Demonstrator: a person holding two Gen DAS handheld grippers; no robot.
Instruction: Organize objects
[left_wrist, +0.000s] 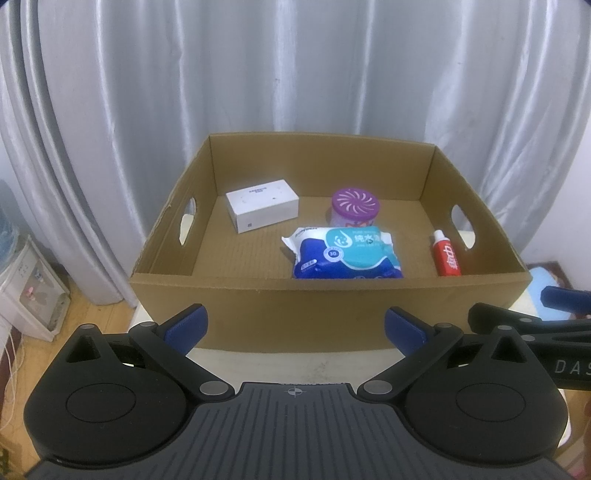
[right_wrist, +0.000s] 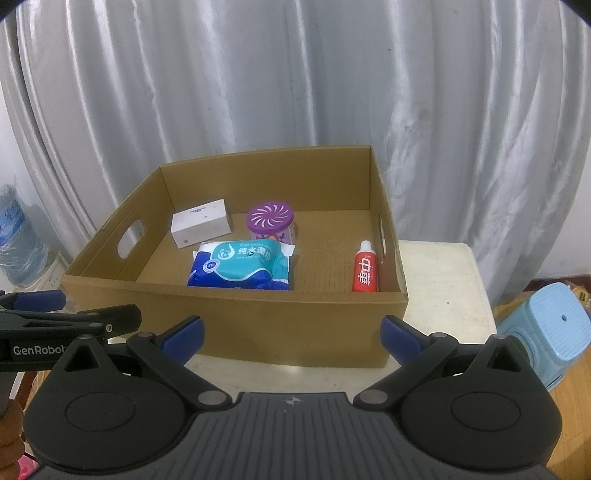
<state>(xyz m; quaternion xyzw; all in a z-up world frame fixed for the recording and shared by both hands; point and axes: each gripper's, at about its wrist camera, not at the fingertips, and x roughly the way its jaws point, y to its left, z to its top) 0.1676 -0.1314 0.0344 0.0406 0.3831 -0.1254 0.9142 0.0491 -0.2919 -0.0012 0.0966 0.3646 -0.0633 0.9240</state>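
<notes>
An open cardboard box (left_wrist: 258, 314) (right_wrist: 236, 321) sits on a small white table (right_wrist: 443, 288). Inside lie a white carton (left_wrist: 263, 210) (right_wrist: 201, 228), a purple-lidded air freshener tub (left_wrist: 355, 208) (right_wrist: 271, 223), a blue wet-wipes pack (left_wrist: 345, 254) (right_wrist: 242, 264) and a red toothpaste tube (left_wrist: 446, 254) (right_wrist: 365, 269). My left gripper (left_wrist: 295, 328) is open and empty, just in front of the box's near wall. My right gripper (right_wrist: 291, 330) is open and empty, beside it in front of the same wall.
Grey curtains (left_wrist: 295, 74) hang close behind the box. A white water dispenser (left_wrist: 26, 284) stands on the floor at left, its bottle (right_wrist: 18, 240) showing. A light blue stool (right_wrist: 554, 328) stands at right. The floor is wooden.
</notes>
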